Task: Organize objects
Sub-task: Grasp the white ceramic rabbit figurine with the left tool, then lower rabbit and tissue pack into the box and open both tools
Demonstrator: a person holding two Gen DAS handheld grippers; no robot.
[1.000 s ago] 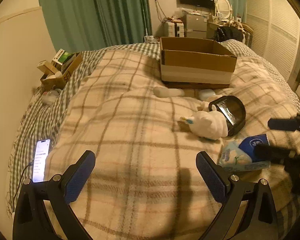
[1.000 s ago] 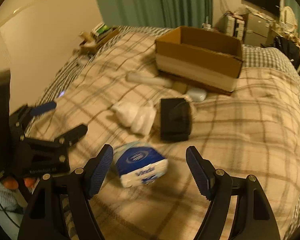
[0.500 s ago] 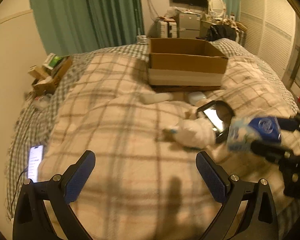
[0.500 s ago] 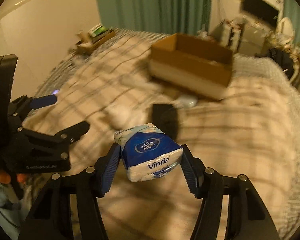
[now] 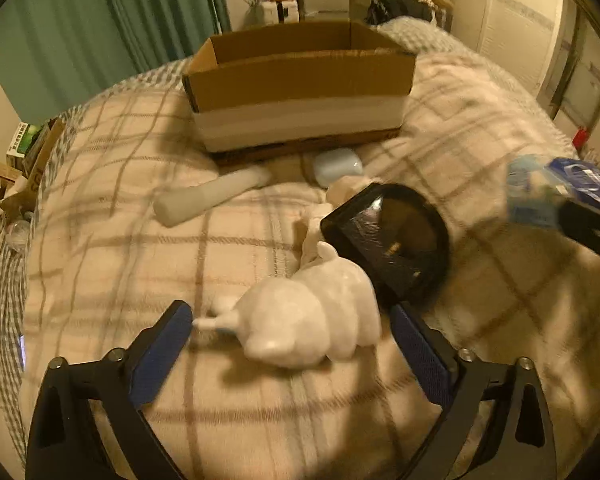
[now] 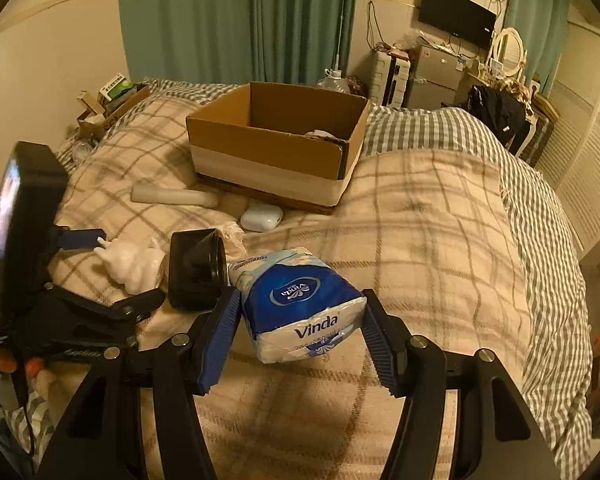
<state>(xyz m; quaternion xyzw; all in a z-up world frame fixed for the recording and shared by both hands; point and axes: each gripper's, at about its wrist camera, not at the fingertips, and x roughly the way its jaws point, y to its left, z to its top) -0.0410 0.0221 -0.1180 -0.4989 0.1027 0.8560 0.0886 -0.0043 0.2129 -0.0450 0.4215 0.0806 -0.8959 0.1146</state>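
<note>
My right gripper (image 6: 300,332) is shut on a blue and white Vinda tissue pack (image 6: 300,304) and holds it above the plaid blanket; the pack also shows blurred at the right of the left wrist view (image 5: 556,192). My left gripper (image 5: 292,348) is open, its fingers on either side of a white plush toy (image 5: 316,328) lying on the bed, also seen in the right wrist view (image 6: 130,262). An open cardboard box (image 5: 300,88) stands at the far side of the bed (image 6: 276,144).
A black round-backed device (image 5: 388,240) lies just beyond the plush toy. A white cylinder (image 5: 212,198) and a small white case (image 5: 338,164) lie in front of the box. Small boxes (image 5: 24,148) sit at the bed's left edge.
My right gripper closed on the tissue pack, lifted it off the blanket and carried it toward the box. My left gripper moved forward and now straddles the plush toy.
</note>
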